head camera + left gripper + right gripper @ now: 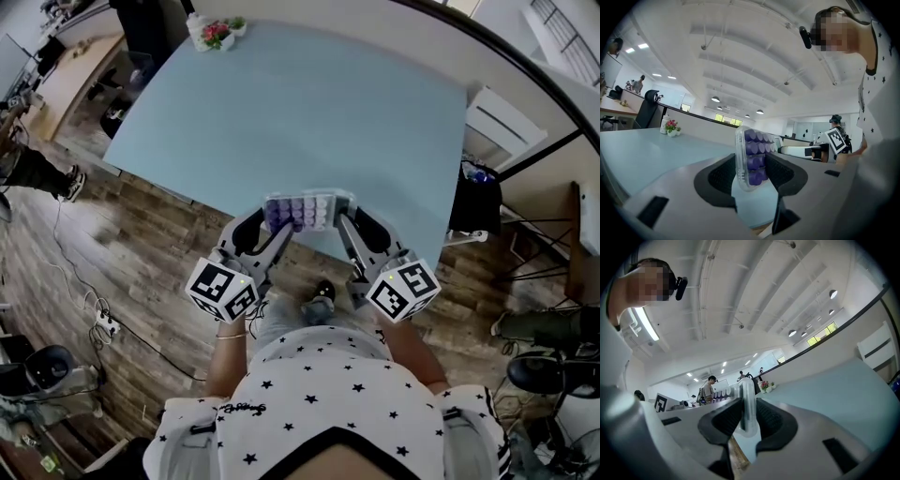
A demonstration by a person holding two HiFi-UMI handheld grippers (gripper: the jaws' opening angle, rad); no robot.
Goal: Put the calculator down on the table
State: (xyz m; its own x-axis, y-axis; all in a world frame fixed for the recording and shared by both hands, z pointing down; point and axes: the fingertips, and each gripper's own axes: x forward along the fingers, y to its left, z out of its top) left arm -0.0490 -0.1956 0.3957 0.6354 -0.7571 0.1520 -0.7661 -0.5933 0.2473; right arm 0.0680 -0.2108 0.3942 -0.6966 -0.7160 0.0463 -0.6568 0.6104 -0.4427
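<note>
A calculator (298, 211) with purple keys in a clear case is held over the near edge of the light blue table (281, 112). My left gripper (272, 222) is shut on its left end and my right gripper (344, 222) on its right end. In the left gripper view the calculator (752, 157) stands on edge between the dark pads of the left gripper (750, 174), keys facing right. In the right gripper view the thin clear rim of the calculator (746, 401) is pinched in the right gripper (745, 417). Whether it touches the table I cannot tell.
A small flower pot (214, 33) stands at the table's far edge. A white cabinet (502, 117) and a dark bag (473, 202) are to the table's right. Wooden floor with a power strip (101, 323) lies to the left. Other people stand in the background.
</note>
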